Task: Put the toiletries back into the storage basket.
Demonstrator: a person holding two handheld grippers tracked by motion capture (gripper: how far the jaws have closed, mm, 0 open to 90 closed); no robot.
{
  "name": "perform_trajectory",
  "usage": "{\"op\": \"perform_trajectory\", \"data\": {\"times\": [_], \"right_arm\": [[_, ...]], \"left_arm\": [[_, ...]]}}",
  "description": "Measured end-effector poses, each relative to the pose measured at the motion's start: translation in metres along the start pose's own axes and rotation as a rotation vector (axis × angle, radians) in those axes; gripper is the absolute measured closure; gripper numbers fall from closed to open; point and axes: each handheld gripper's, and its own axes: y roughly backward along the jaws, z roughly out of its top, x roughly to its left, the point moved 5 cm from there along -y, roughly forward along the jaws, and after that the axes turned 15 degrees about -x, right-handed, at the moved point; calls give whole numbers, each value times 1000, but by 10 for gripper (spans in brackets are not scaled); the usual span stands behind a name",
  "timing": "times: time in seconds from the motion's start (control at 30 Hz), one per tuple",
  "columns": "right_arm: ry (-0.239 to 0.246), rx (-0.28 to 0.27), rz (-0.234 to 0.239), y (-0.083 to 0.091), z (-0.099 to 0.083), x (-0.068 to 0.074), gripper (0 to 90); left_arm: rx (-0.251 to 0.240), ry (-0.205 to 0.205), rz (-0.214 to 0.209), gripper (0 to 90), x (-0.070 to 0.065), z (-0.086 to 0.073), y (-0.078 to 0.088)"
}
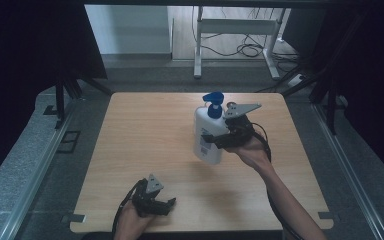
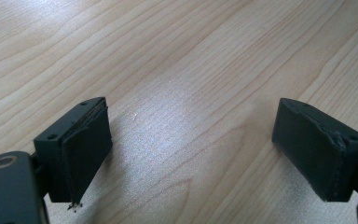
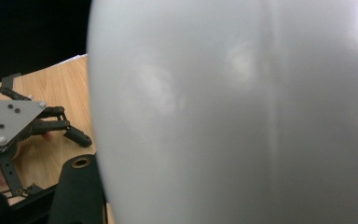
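The bottle (image 1: 208, 135) stands mid-table (image 1: 145, 130), the left gripper (image 1: 167, 205) near the front edge.

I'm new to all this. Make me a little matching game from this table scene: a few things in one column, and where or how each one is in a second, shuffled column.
Things:
1. white bottle
2. blue pump top
3. left gripper
4. right gripper

States:
A. jaws apart, nothing between them, by the table's near edge
B. shut on the bottle's side
C. lifted off the table, tilted
D. sits at the bottle's upper end

Pairs: 1-C, 2-D, 3-A, 4-B
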Motion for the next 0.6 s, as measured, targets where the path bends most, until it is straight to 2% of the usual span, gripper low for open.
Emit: {"op": "perform_trajectory", "data": {"times": [0.27, 0.6], "right_arm": [[-13, -15, 1, -4, 9, -12, 372], [8, -14, -11, -10, 20, -24, 373]], "left_arm": [[-2, 5, 2, 112, 0, 0, 0], [-4, 7, 3, 111, -1, 0, -1]]}}
